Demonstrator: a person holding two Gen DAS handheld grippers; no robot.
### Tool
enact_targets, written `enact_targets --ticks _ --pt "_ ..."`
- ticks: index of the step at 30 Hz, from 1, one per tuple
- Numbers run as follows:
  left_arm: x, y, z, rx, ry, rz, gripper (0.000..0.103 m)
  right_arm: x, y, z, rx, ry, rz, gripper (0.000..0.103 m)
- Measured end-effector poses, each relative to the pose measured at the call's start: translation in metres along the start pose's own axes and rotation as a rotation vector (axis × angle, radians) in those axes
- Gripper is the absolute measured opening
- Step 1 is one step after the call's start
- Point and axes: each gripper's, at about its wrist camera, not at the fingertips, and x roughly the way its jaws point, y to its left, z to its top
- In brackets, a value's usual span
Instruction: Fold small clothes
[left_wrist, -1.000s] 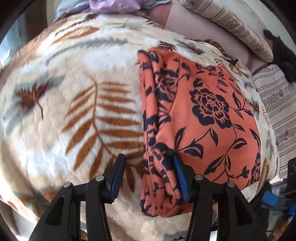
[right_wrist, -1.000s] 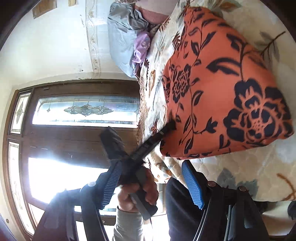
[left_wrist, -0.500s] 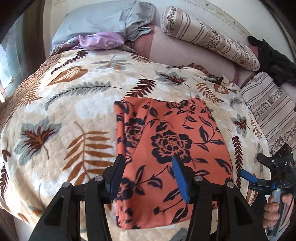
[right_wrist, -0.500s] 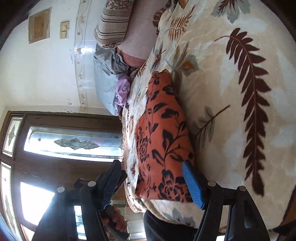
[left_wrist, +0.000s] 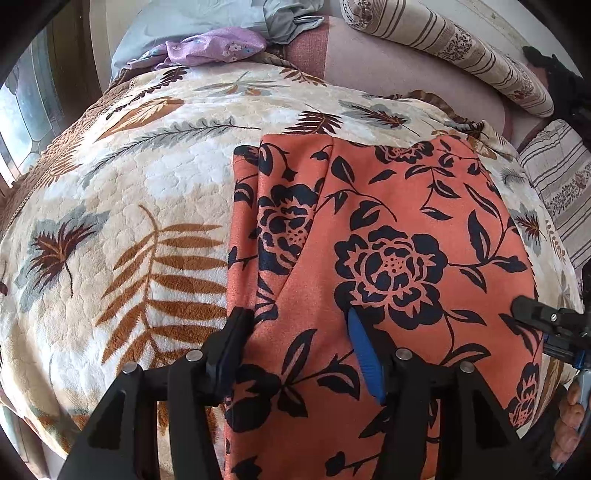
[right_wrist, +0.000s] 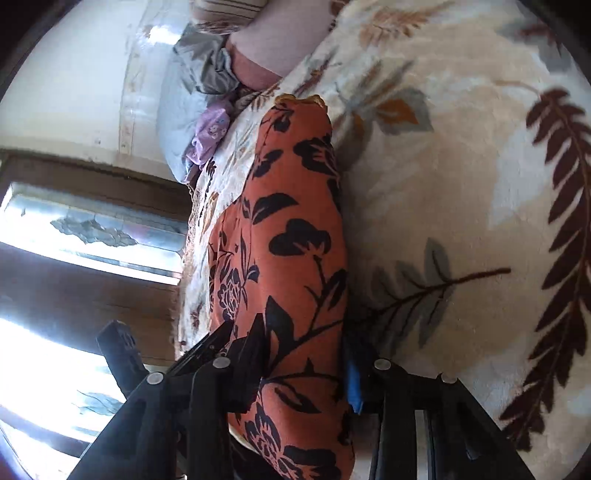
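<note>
The right gripper (right_wrist: 301, 365) is seen at the near edge of the bed, jaws just closed inward on the near right corner of the folded orange floral garment (left_wrist: 388, 258); a firm pinch is judged likely. The left gripper (left_wrist: 299, 343) hovers parted over the garment's near left part, nothing held. The garment's long axis runs away toward the pillows (left_wrist: 443, 44), across the leaf-patterned blanket (left_wrist: 129, 221).
</note>
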Motion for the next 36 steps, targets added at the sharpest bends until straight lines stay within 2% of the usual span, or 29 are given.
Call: enact_targets --ticks 1,3,5,6,8,10,14,15,17,18,20,22,23,25,26,27,29,31,34,35,36 --pt "0.001 0.0 0.0 -0.004 -0.001 -0.002 0.06 0.008 -0.006 0.0 -0.004 0.025 -0.027 0.038" --pt "0.001 0.0 0.001 -0.013 -0.003 -0.002 0.06 0.008 -0.027 0.003 0.117 0.039 0.073 0.044" --pt "0.001 0.001 0.001 -0.026 -0.006 -0.006 0.06 -0.002 -0.031 0.009 0.159 0.024 0.109 0.063" --pt "0.002 0.001 0.0 -0.029 -0.009 -0.009 0.06 -0.01 -0.028 0.014 0.147 -0.007 0.118 0.067" --pt "0.002 0.002 -0.001 -0.029 -0.013 -0.014 0.061 -0.019 -0.026 0.026 0.147 -0.05 0.168 0.07" --pt "0.002 0.003 -0.001 -0.034 -0.012 -0.023 0.061 -0.015 -0.025 0.042 0.151 -0.046 0.174 0.07" --pt "0.002 0.007 -0.002 -0.042 -0.015 -0.041 0.061 0.024 -0.032 0.062 0.199 0.042 0.156 0.07" --pt "0.002 0.007 -0.002 -0.044 -0.016 -0.041 0.061 0.031 -0.027 0.061 0.18 0.06 0.142 0.057" --pt "0.002 0.009 -0.003 -0.049 -0.018 -0.047 0.061 0.026 0.001 0.056 0.016 0.033 0.034 0.043" --pt "0.002 0.009 -0.003 -0.05 -0.02 -0.051 0.061 0.023 0.015 0.052 -0.055 0.016 -0.015 0.04" --pt "0.003 0.011 -0.004 -0.046 -0.024 -0.057 0.062 0.021 0.027 0.047 -0.131 -0.003 -0.084 0.039" --pt "0.003 0.011 -0.005 -0.042 -0.026 -0.068 0.064 0.031 0.013 0.048 -0.119 0.023 -0.142 0.039" --pt "0.003 0.012 -0.005 -0.041 -0.027 -0.067 0.064 0.034 0.004 0.05 -0.078 0.028 -0.14 0.043" --pt "0.002 0.013 -0.006 -0.046 -0.029 -0.069 0.064 0.029 -0.004 0.05 0.007 0.021 -0.073 0.055" --pt "0.002 0.013 -0.006 -0.051 -0.03 -0.071 0.064 0.025 -0.003 0.049 0.021 0.012 -0.033 0.056" --pt "0.002 0.014 -0.007 -0.055 -0.032 -0.071 0.064 0.02 -0.001 0.05 0.025 -0.005 0.0 0.064" --pt "0.001 0.013 -0.007 -0.055 -0.035 -0.067 0.064 0.015 -0.002 0.057 0.049 -0.038 0.038 0.072" --pt "0.001 0.012 -0.007 -0.059 -0.032 -0.066 0.064 0.019 -0.011 0.069 0.11 -0.047 0.063 0.072" --pt "0.001 0.012 -0.006 -0.059 -0.029 -0.065 0.065 0.042 -0.026 0.087 0.198 -0.003 0.088 0.072" --pt "0.001 0.012 -0.007 -0.058 -0.028 -0.065 0.065 0.049 -0.026 0.091 0.19 0.018 0.079 0.064" --pt "0.001 0.012 -0.006 -0.058 -0.026 -0.063 0.065 0.047 -0.017 0.093 0.137 0.017 0.037 0.045"
